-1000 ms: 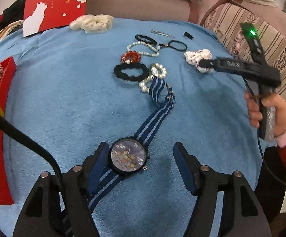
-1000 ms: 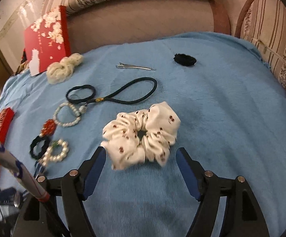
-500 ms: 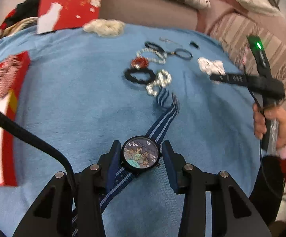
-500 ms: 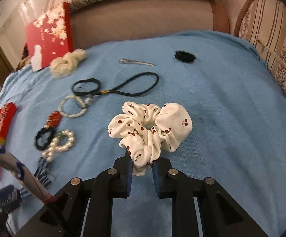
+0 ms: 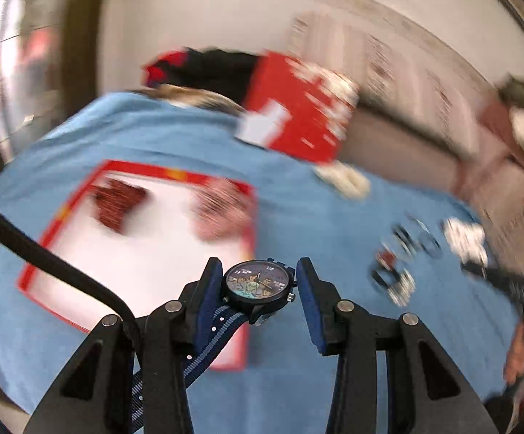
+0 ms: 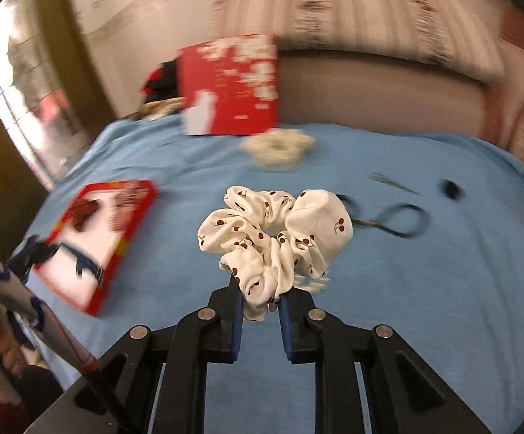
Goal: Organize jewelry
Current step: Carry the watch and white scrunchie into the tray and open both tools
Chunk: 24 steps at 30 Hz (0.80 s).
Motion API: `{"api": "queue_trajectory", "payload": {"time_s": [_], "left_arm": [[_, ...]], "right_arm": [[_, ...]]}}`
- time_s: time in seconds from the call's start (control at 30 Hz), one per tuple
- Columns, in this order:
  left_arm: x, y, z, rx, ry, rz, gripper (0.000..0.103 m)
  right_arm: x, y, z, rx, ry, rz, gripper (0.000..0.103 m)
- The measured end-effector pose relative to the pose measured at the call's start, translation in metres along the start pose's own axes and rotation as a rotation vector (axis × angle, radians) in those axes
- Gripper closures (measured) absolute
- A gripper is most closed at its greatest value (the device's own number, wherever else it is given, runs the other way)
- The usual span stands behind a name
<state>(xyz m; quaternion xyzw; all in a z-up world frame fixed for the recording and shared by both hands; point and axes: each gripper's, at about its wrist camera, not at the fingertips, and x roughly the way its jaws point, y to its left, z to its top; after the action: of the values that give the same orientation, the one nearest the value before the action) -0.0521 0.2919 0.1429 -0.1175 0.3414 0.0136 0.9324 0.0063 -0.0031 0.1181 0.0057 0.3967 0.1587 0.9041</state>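
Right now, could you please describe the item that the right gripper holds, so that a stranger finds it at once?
Above the blue cloth, the right gripper pinches a white scrunchie. Its red cherry print sets it apart from the plain cream scrunchie lying beside the upright red box lid.

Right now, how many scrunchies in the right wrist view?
2. A white cherry-print scrunchie is clamped in the right gripper; a cream scrunchie lies on the blue cloth before the red card. Blur may hide others.

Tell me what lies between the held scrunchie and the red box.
Only bare blue blanket separates the scrunchie from the red box, in the right wrist view.
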Motion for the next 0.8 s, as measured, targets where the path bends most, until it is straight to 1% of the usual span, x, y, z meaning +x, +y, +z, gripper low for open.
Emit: {"api": "queue_trajectory", "payload": {"time_s": [0.03, 0.13, 0.2, 0.27, 0.37, 0.4, 0.53, 0.67, 0.7, 0.8], "left_arm": [[0.0, 0.015, 0.009, -0.038, -0.026, 0.027, 0.062], [0.001, 0.048, 0.027, -0.118, -0.072, 0.066, 0.062], [0.007, 0.071, 0.037, -0.165, -0.103, 0.115, 0.062], [0.015, 0.091, 0.04, -0.197, -0.109, 0.166, 0.062], [0.039, 0.122, 0.036, -0.249, -0.064, 0.241, 0.062], [0.048, 0.132, 0.032, -0.266, -0.033, 0.259, 0.062], [0.072, 0.157, 0.02, -0.309, 0.089, 0.295, 0.062], [0.079, 0.168, 0.014, -0.329, 0.147, 0.333, 0.062], [0.079, 0.167, 0.012, -0.334, 0.152, 0.333, 0.062], [0.076, 0.17, 0.007, -0.347, 0.155, 0.293, 0.062]], "right_arm": [[0.005, 0.015, 0.004, -0.018, 0.006, 0.019, 0.085], [0.021, 0.066, 0.016, -0.084, 0.015, 0.069, 0.085], [0.033, 0.098, 0.025, -0.119, 0.012, 0.104, 0.085], [0.048, 0.125, 0.033, -0.142, 0.017, 0.142, 0.085], [0.079, 0.166, 0.04, -0.176, 0.049, 0.19, 0.085], [0.094, 0.18, 0.039, -0.189, 0.07, 0.202, 0.085], [0.141, 0.217, 0.03, -0.232, 0.15, 0.225, 0.085], [0.177, 0.238, 0.011, -0.262, 0.223, 0.23, 0.085], [0.182, 0.24, 0.009, -0.263, 0.233, 0.232, 0.085], [0.193, 0.246, 0.0, -0.269, 0.262, 0.247, 0.085]]}}
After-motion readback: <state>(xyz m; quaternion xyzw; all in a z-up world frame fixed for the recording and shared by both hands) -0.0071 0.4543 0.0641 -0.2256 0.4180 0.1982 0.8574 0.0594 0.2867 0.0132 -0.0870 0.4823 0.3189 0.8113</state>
